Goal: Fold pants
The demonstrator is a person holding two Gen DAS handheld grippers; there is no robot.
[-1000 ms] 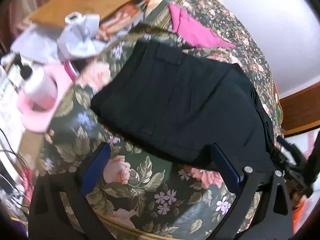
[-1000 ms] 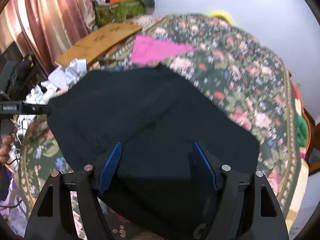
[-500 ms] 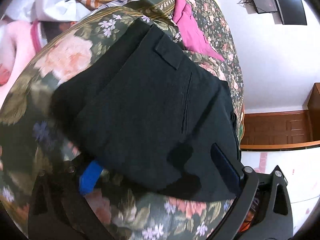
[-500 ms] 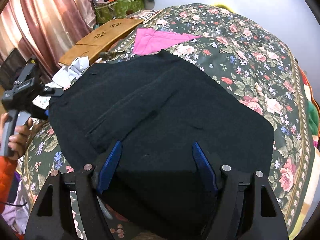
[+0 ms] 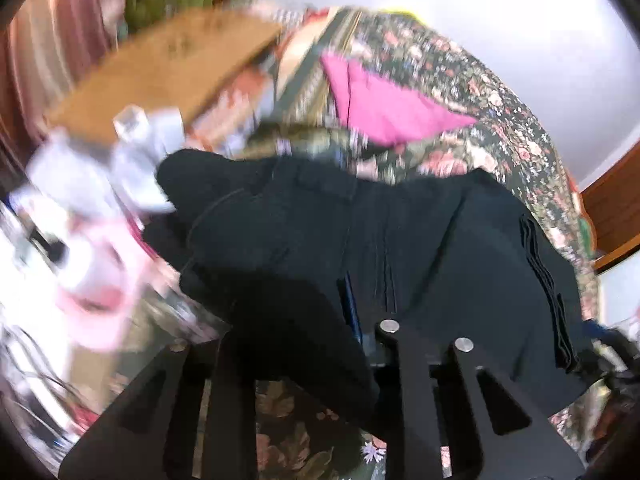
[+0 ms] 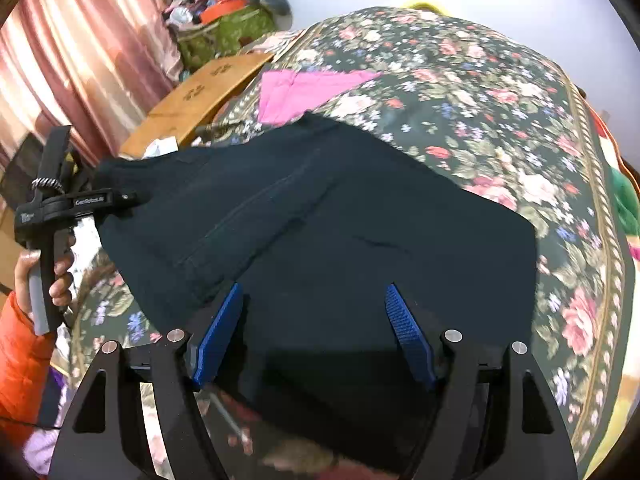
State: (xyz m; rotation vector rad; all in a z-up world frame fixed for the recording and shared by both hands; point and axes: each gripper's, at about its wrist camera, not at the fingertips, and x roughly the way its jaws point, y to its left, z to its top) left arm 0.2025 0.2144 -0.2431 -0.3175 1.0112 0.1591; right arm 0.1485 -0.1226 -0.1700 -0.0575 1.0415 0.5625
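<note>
Black pants (image 6: 340,220) lie spread on a floral quilt (image 6: 500,100). In the left wrist view the pants (image 5: 440,240) are blurred, and their near left edge is bunched and raised over my left gripper (image 5: 360,308). Its jaws are closing, narrow, with the cloth pinched between them. The right wrist view shows that left gripper (image 6: 136,197) gripping the pants' left corner, held by a hand (image 6: 60,276). My right gripper (image 6: 314,320) stands wide over the pants' near edge. Its blue pads (image 6: 218,336) straddle the cloth without visibly squeezing it.
A pink cloth (image 6: 304,88) lies on the quilt behind the pants. A wooden board (image 6: 204,92), white papers and a pink item (image 5: 100,280) crowd the left side by a curtain (image 6: 80,60). An orange sleeve (image 6: 20,360) is at the lower left.
My left gripper went from wide open around the pants' left edge to nearly shut on it, and that edge has lifted. The right gripper stays wide and has shifted a little.
</note>
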